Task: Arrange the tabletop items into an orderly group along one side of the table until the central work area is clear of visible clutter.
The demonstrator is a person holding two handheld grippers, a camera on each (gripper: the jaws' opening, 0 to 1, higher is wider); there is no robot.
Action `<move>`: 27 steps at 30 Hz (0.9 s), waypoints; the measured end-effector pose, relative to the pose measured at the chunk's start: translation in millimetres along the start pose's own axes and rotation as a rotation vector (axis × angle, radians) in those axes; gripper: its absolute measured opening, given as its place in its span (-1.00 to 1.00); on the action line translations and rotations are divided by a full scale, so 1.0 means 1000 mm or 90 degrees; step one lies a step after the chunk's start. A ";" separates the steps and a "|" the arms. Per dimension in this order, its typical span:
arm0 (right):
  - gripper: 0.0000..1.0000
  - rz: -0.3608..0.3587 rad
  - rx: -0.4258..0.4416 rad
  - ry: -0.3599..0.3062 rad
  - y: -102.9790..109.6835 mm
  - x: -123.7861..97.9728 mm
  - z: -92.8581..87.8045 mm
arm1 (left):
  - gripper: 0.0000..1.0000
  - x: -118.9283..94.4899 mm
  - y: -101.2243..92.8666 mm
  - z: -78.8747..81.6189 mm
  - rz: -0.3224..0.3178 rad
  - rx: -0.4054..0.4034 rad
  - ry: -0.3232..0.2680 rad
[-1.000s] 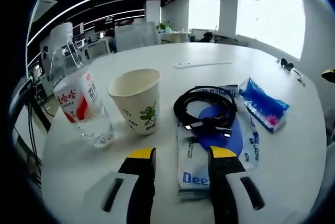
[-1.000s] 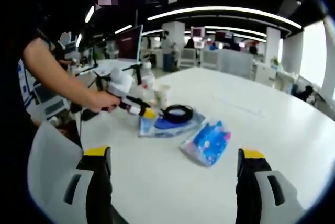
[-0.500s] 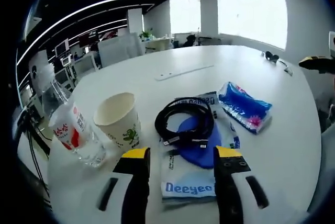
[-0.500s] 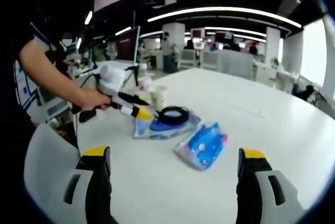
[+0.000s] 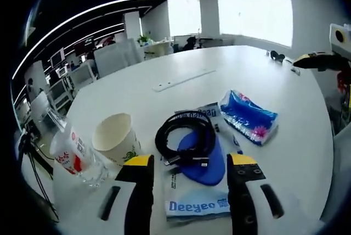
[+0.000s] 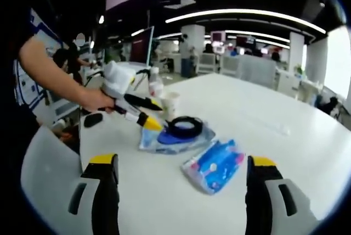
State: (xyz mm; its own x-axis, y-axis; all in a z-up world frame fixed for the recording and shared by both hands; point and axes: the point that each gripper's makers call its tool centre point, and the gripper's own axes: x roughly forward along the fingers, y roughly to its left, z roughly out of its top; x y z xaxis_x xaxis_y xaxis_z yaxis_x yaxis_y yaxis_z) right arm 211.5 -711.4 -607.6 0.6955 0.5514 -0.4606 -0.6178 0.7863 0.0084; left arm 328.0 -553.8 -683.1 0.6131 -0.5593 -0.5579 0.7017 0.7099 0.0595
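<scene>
Left tool (image 5: 189, 163): my jaws stand apart, gripping nothing, above the near end of the blue pouch (image 5: 200, 205).
Right tool (image 6: 181, 163): my jaws stand wide apart, empty, over the bench (image 6: 307, 152).
Cable coil (image 5: 185, 136): black, lying on the pouch.
Paper cup (image 5: 114, 139): upright, just left of the pouch.
Water bottle (image 5: 74, 155): beside the cup, tilted in this view.
Tissue pack (image 5: 248, 117): blue, right of the pouch, apart from it.
</scene>
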 end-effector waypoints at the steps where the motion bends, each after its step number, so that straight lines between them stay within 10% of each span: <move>1: 0.86 0.002 -0.004 0.001 0.000 0.002 0.001 | 0.04 0.000 0.000 0.000 -0.001 0.002 0.001; 27: 0.07 0.040 -0.038 0.046 -0.009 0.056 0.008 | -0.10 -0.002 0.009 -0.002 0.037 -0.062 0.007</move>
State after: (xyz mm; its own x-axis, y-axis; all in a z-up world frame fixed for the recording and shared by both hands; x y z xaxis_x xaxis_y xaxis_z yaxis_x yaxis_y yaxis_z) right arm 258.8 -685.5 -625.9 0.6282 0.5759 -0.5232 -0.6812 0.7320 -0.0121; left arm 332.0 -545.7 -683.5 0.6478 -0.5111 -0.5649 0.6256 0.7800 0.0117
